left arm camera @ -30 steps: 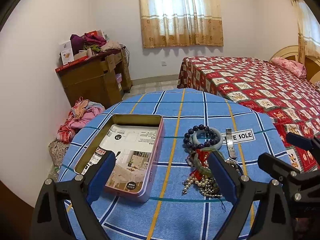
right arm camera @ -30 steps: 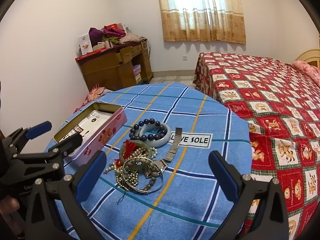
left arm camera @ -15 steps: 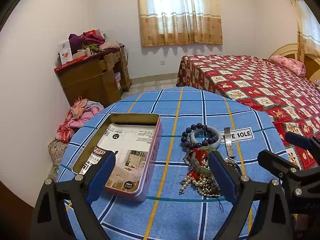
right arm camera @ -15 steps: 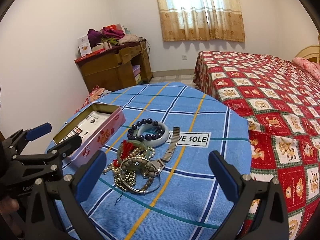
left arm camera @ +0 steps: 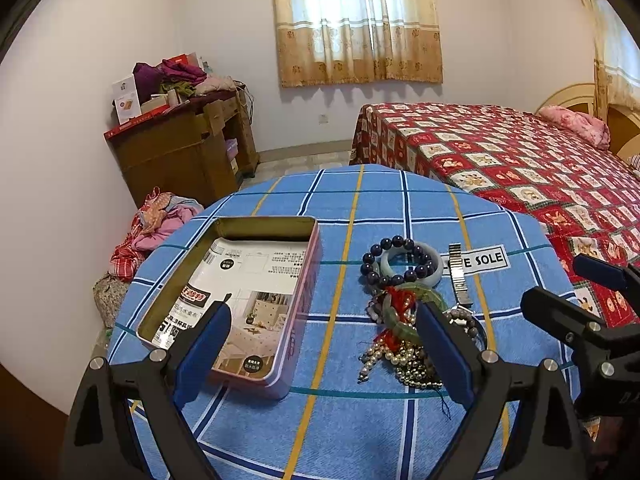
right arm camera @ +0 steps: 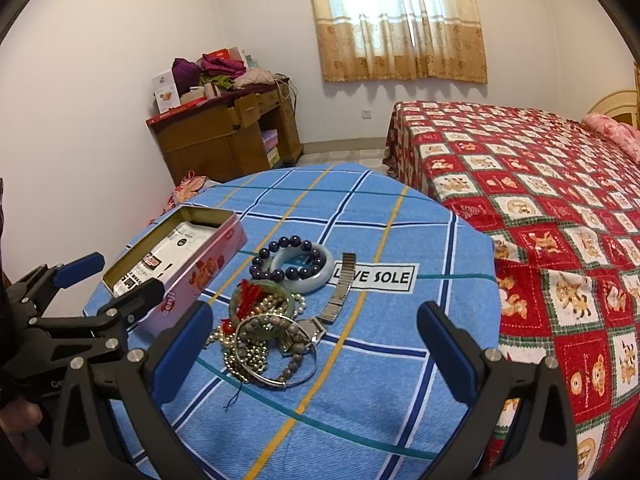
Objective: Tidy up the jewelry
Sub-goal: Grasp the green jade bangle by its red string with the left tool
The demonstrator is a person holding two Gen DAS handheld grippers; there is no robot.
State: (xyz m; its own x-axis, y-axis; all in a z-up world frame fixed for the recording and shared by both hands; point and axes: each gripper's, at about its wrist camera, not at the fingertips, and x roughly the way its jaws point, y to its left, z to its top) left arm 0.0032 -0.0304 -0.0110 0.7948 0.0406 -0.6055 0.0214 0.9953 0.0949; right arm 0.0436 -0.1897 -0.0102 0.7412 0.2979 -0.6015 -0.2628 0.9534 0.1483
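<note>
Round blue-checked worktop (left arm camera: 360,208) holds tin (left arm camera: 240,300) left, jewelry pile (left arm camera: 404,320) right, bed (left arm camera: 500,160) beyond; left claw (left arm camera: 320,344) and right claw (right arm camera: 316,344) spread, empty.

A wooden dresser (left arm camera: 188,152) is standing far ahead-left of the claw, a red patterned bed (right arm camera: 540,216) is stretching ahead-right, and curtains (left arm camera: 356,20) are hanging straight ahead.

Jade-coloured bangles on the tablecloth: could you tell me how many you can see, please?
2. A pale bangle lies under the dark bead bracelet beside the watch strap; a greener bangle sits in the tangled pile. The pile may hide more.
</note>
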